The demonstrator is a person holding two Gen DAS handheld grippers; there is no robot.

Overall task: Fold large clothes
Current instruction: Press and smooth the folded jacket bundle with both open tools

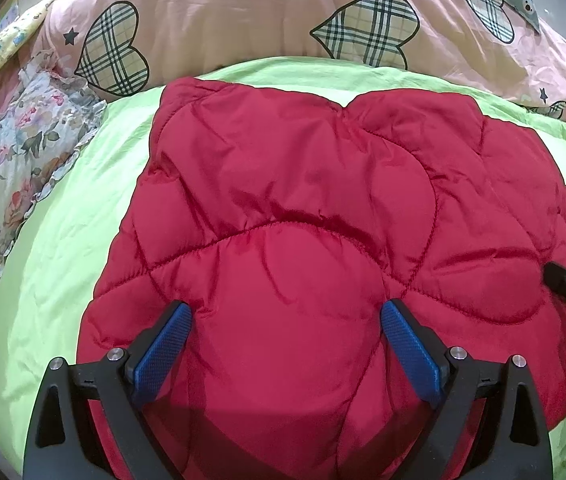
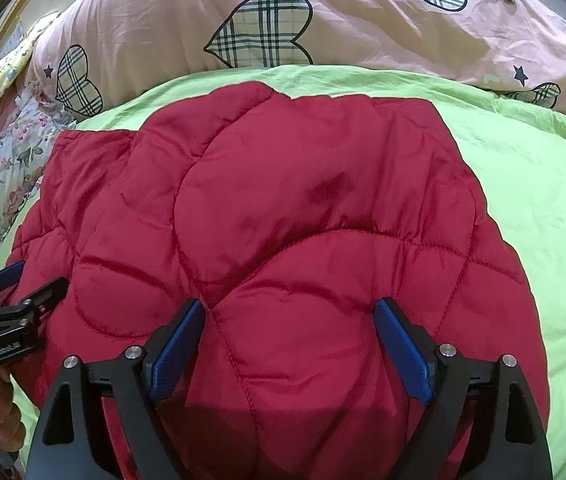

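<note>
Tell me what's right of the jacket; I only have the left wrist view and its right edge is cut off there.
Observer: From the right wrist, bare green sheet lies beside the jacket, whose right edge is fully visible.
Operator: Is the right gripper open?
Observer: Yes, the right gripper is open over the jacket, holding nothing.
Operator: Can you see a hand?
Observer: Yes, a hand grips the left gripper's handle, low on the left.

free: green sheet (image 2: 543, 200) beside jacket (image 2: 283, 200) | obstacles: pink quilt (image 2: 363, 32), floral pillow (image 1: 15, 152)
</note>
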